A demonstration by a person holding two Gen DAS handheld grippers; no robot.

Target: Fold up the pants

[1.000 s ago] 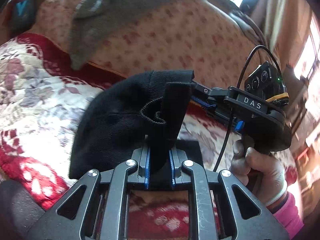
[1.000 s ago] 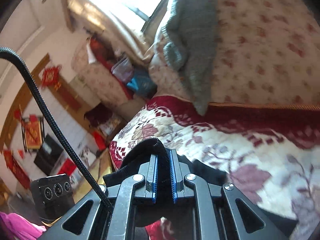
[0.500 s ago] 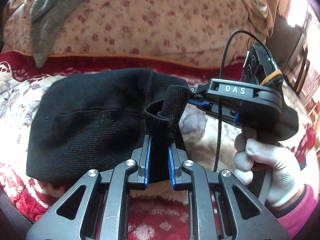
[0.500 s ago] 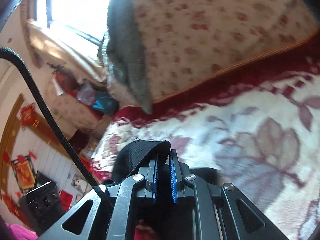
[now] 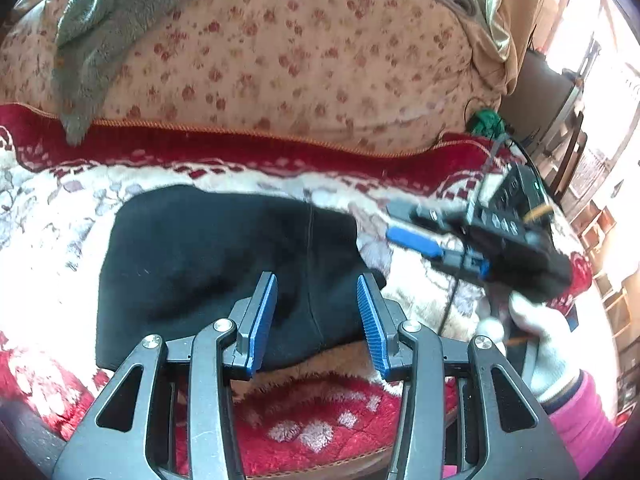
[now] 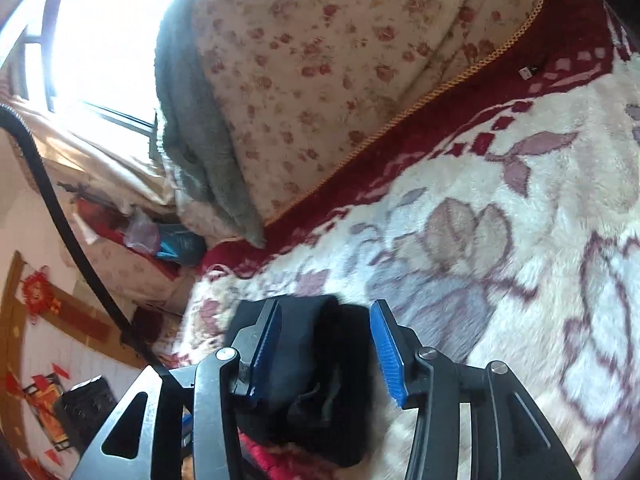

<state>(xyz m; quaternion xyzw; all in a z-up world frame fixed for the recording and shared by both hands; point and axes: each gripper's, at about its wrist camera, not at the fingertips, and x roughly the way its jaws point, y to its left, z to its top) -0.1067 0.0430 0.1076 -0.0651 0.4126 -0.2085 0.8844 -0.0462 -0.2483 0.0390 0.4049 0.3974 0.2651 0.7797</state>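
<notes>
The black pants (image 5: 224,264) lie folded in a flat bundle on the red and cream floral blanket (image 5: 60,240). My left gripper (image 5: 316,308) is open just above the bundle's near right part, with nothing between its blue pads. My right gripper (image 5: 412,236) shows blurred at the right of the left wrist view, off the bundle's right edge. In the right wrist view my right gripper (image 6: 326,344) is open, and the pants' edge (image 6: 312,364) lies loose between the spread fingers.
A floral cushion (image 5: 280,60) with a grey towel (image 5: 100,40) draped on it backs the blanket. A bright window (image 6: 92,40) and room clutter lie beyond the blanket's left end in the right wrist view. Furniture stands at the far right (image 5: 560,92).
Both grippers were shut on the pants' waistband; both have now opened and let go. The pants have dropped flat onto the blanket. The right gripper has pulled back to the right.
</notes>
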